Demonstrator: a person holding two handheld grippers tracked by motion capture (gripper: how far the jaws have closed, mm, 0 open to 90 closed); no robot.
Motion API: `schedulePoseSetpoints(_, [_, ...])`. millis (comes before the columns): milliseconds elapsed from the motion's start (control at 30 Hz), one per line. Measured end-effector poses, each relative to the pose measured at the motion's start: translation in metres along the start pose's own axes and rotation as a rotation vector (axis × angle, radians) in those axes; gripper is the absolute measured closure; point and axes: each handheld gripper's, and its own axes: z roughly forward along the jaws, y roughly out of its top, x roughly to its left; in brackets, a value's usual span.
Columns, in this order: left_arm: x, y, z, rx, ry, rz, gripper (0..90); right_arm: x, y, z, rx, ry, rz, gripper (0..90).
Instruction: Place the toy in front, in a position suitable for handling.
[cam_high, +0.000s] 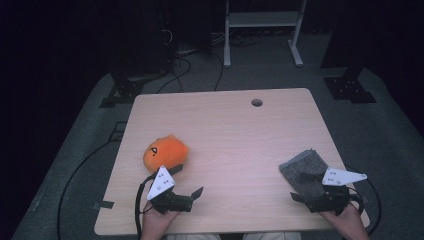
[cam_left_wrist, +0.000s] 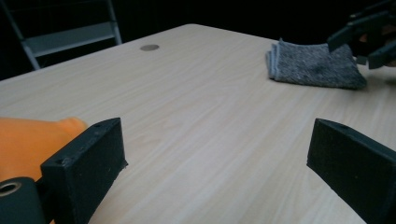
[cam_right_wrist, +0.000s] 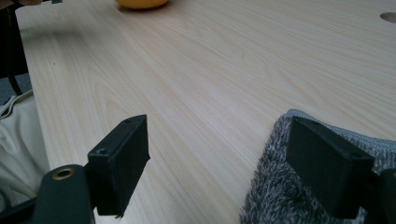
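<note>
Wooden table (cam_high: 225, 130) takes up most of the high view, pale top, small round hole (cam_high: 257, 102) at the far edge, well beyond both tongs. Folded grey cloth (cam_high: 305, 172) lies flat on the table right under the right tongs (cam_high: 312, 192); in the right gripper view one black jaw sits over the cloth's near edge, the other over bare wood, cloth not pinched between them, jaws spread wide, released. Orange plush toy (cam_high: 165, 152) sits on the table just ahead of and slightly outward from the left tongs (cam_high: 187, 187); in the left gripper view its orange side shows just behind the left-hand jaw, whether touching cannot be told. Left tongs also released, jaws wide apart with only bare table between them, aimed across the table toward the cloth and the right tongs. Toy and cloth are well apart, one by each tongs. Each tongs is held in a hand at the near table edge, grey three-cornered plate on top, cable trailing from the left one off the near edge.
</note>
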Motion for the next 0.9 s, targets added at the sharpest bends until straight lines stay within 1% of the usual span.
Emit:
schedulePoseSetpoints(100, [0.009, 0.004, -0.004, -0.006, 0.024, -0.007, 3.4, -0.001, 0.0, 0.002, -0.003, -0.001, 0.004, 19.5])
schedulePoseSetpoints(200, [0.022, 0.009, -0.012, -0.035, 0.057, -0.022, 3.4, -0.001, 0.001, 0.003, 0.002, -0.001, 0.004, 19.4])
schedulePoseSetpoints(233, [0.022, 0.009, -0.012, -0.035, 0.057, -0.022, 3.4, -0.001, 0.001, 0.003, 0.002, -0.001, 0.004, 19.4])
schedulePoseSetpoints(267, [0.031, 0.012, -0.016, -0.039, 0.082, -0.027, 3.4, 0.0, 0.001, 0.003, 0.005, 0.0, -0.003, 19.4])
schedulePoseSetpoints(333, [0.041, 0.013, -0.021, -0.044, 0.1, -0.029, 3.4, 0.001, 0.001, 0.004, 0.008, 0.003, -0.007, 19.5])
schedulePoseSetpoints(367, [0.041, 0.013, -0.021, -0.044, 0.1, -0.029, 3.3, 0.002, 0.001, 0.004, 0.009, 0.002, -0.009, 19.4])
schedulePoseSetpoints(400, [0.051, 0.014, -0.025, -0.045, 0.12, -0.029, 3.4, 0.002, 0.001, 0.004, 0.007, 0.003, -0.009, 19.5])
schedulePoseSetpoints(567, [0.075, 0.016, -0.034, -0.062, 0.175, -0.026, 3.0, 0.003, 0.002, 0.005, 0.012, 0.003, -0.009, 19.4])
schedulePoseSetpoints(600, [0.078, 0.016, -0.034, -0.065, 0.179, -0.029, 3.0, 0.003, 0.002, 0.005, 0.015, 0.003, -0.008, 19.3])
schedulePoseSetpoints(633, [0.083, 0.017, -0.035, -0.058, 0.187, -0.027, 3.1, 0.003, 0.002, 0.005, 0.015, 0.003, -0.009, 19.3])
schedulePoseSetpoints(700, [0.091, 0.018, -0.035, -0.049, 0.195, -0.018, 3.0, 0.003, 0.002, 0.005, 0.016, 0.003, -0.009, 19.3])
schedulePoseSetpoints(767, [0.093, 0.018, -0.035, -0.049, 0.195, -0.016, 3.0, 0.003, 0.002, 0.005, 0.015, 0.002, -0.008, 19.3])
schedulePoseSetpoints(800, [0.1, 0.018, -0.034, -0.042, 0.197, -0.02, 3.0, 0.002, 0.002, 0.006, 0.013, 0.001, -0.006, 19.3])
schedulePoseSetpoints(833, [0.1, 0.018, -0.034, -0.042, 0.197, -0.02, 3.0, 0.002, 0.002, 0.006, 0.013, 0.001, -0.006, 19.3])
schedulePoseSetpoints(867, [0.107, 0.015, -0.033, -0.029, 0.198, -0.026, 3.0, 0.002, 0.002, 0.006, 0.014, 0.0, -0.008, 19.3])
schedulePoseSetpoints(900, [0.107, 0.015, -0.033, -0.029, 0.198, -0.026, 3.0, 0.002, 0.002, 0.006, 0.015, 0.0, -0.008, 19.3])
